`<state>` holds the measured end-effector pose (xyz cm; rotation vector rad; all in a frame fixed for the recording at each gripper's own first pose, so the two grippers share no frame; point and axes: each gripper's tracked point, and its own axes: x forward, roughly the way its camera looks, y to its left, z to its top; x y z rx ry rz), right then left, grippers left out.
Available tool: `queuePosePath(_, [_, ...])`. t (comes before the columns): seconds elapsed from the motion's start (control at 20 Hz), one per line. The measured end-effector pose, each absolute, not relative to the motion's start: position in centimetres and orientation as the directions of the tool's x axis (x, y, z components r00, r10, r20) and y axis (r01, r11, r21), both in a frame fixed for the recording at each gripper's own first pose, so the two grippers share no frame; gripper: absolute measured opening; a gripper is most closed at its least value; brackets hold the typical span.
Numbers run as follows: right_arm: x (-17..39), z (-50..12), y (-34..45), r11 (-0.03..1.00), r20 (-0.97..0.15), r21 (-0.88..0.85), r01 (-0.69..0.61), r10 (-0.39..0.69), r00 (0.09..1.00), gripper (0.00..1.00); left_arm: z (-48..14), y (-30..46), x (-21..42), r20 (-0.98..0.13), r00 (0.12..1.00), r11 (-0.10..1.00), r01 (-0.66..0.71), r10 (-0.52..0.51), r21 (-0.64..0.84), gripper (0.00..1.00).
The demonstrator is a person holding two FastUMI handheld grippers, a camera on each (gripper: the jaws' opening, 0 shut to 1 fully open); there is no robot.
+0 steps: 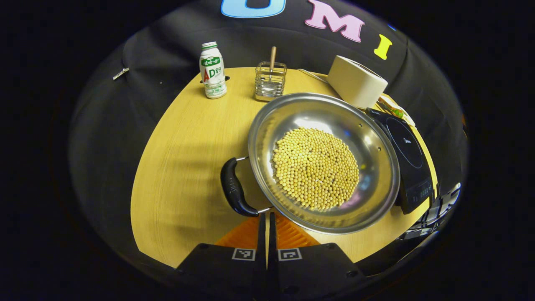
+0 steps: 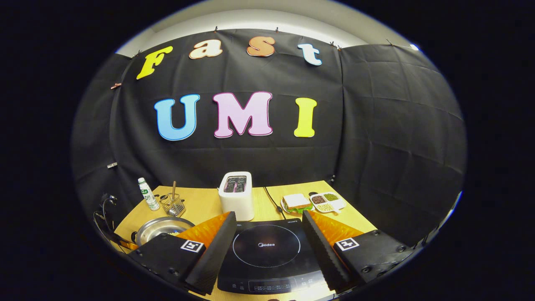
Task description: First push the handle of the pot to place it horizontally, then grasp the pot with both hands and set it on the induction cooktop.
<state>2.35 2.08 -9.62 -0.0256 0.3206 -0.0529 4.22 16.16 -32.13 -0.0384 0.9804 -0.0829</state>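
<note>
Left gripper view has the pot [image 1: 322, 161] sitting right in front on the wooden tabletop [image 1: 188, 159], a wide shiny steel one with a layer of soybeans [image 1: 315, 167] spread over the bottom. Its black handle [image 1: 235, 189] sticks out on the left side of the pot, lying flat. The left gripper [image 1: 267, 228] has its fingers pressed together with nothing between them, tips just beside the near end of that handle; can't tell if they actually touch it. The induction cooktop [image 1: 407, 161] is just right of the pot, and the pot rim seems to overlap its edge. Farther back there's a white drink bottle [image 1: 212, 70], a wire holder [image 1: 270, 80] with a wooden stick in it, and a white toaster [image 1: 356, 81].

Right gripper view looks straight over the cooktop [image 2: 267, 251], with the right gripper [image 2: 267, 242] holding its fingers wide apart on either side of it, gripping nothing. Pot [image 2: 161, 228] shows at the near left there. A sandwich [image 2: 296, 202] and a small divided snack tray [image 2: 327, 200] sit at the far right.
</note>
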Motion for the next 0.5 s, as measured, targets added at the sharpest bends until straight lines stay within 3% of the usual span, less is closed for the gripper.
queuePosePath(0.5, [3.4,-10.7,2.2,0.997,-0.342,-0.053,0.052,-0.067,0.937,0.98,-31.7,19.7,9.3,-0.814,0.578,0.998,0.001,-0.057,-0.070,0.05])
